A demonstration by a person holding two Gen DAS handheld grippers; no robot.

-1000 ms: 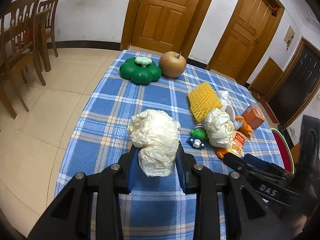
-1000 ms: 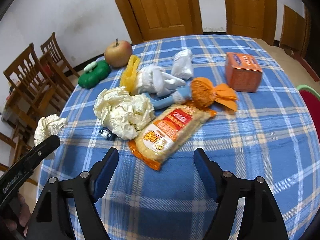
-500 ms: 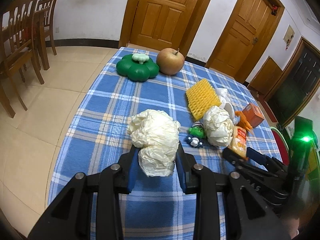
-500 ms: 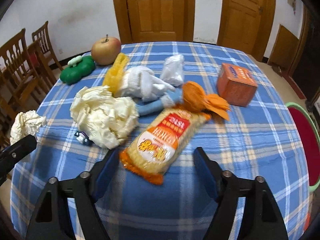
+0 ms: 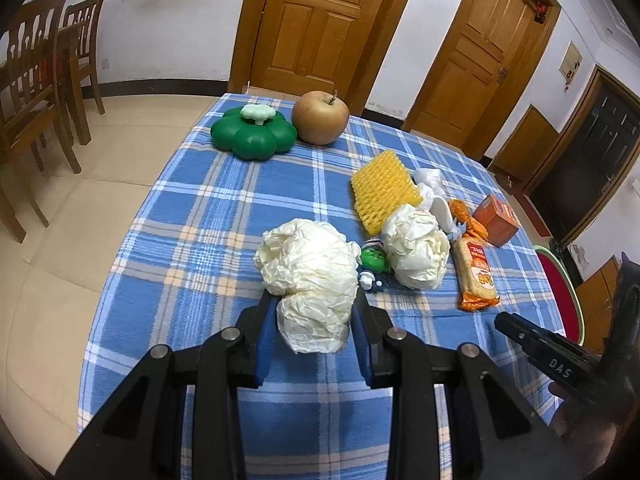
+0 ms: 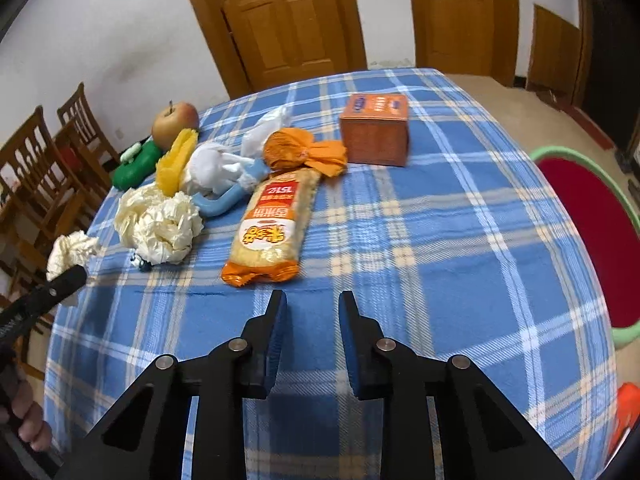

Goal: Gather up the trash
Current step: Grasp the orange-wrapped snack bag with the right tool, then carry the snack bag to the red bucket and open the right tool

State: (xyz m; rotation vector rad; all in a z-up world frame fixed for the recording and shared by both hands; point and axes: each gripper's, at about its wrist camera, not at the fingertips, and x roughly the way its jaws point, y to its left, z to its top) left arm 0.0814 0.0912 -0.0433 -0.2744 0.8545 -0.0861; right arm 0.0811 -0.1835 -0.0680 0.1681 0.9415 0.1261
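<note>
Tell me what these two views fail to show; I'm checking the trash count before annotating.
- Small green toy: left wrist view, half hidden between the two paper wads.
- Red bin: right wrist view, cut off by the table edge; contents unseen.
- Orange item: cut by the right frame edge, unidentifiable.
- Held paper wad: its underside is hidden by the left gripper.

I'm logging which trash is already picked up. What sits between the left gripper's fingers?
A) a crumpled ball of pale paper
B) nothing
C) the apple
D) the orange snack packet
A: the left gripper is clamped on the crumpled paper ball, its blue pads pressing either side.
</note>
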